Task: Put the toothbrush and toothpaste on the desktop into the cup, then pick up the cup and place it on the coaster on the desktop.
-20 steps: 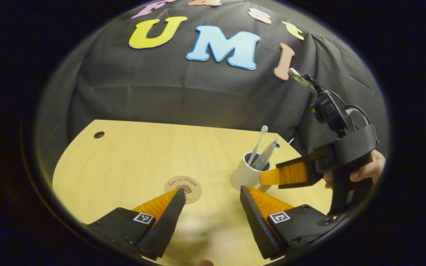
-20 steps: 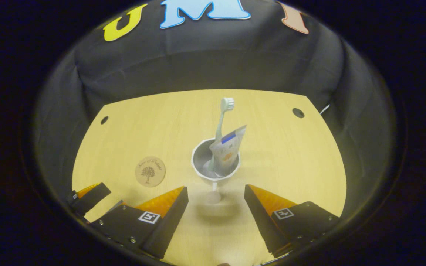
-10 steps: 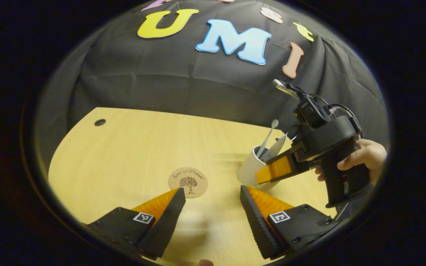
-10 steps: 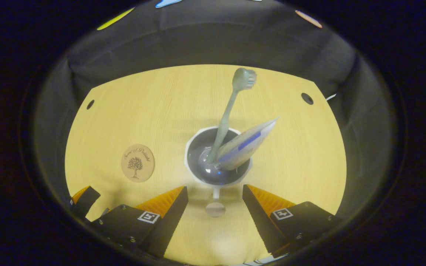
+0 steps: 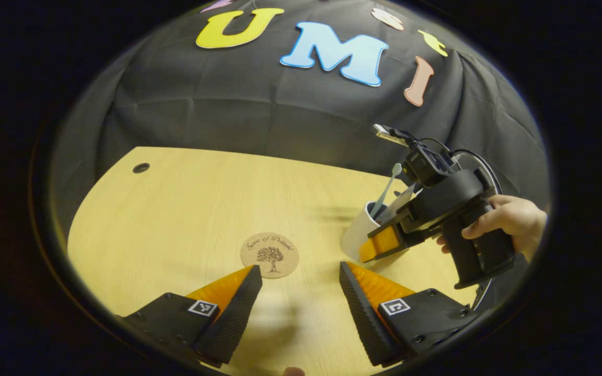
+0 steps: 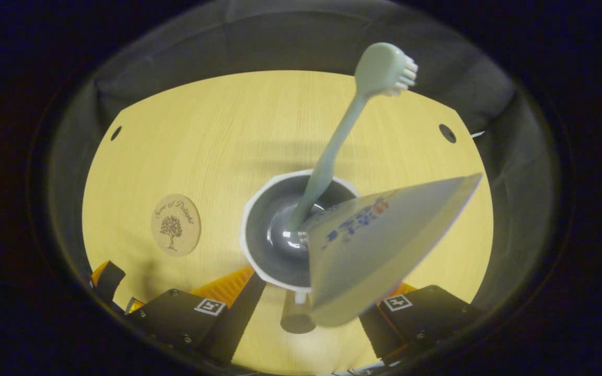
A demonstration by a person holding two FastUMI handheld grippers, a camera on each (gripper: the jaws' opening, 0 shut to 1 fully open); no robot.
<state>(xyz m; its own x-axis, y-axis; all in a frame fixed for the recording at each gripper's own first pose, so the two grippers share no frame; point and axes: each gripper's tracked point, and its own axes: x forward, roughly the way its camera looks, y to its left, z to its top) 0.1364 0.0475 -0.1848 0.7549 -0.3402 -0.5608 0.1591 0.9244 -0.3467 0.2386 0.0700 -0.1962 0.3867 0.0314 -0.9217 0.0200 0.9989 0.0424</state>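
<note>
The desktop (image 5: 186, 209) bears one cup (image 6: 259, 245), one coaster (image 5: 269, 255); both hand-held grippers spread

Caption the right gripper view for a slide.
Right gripper open around the cup, toothbrush and toothpaste inside, coaster nearby.

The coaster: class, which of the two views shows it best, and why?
The left gripper view. The coaster lies flat on the desk, close ahead between the open fingers of the left gripper, unblocked, its tree print plain. The right gripper view shows the coaster smaller, off to the side of the cup.
</note>
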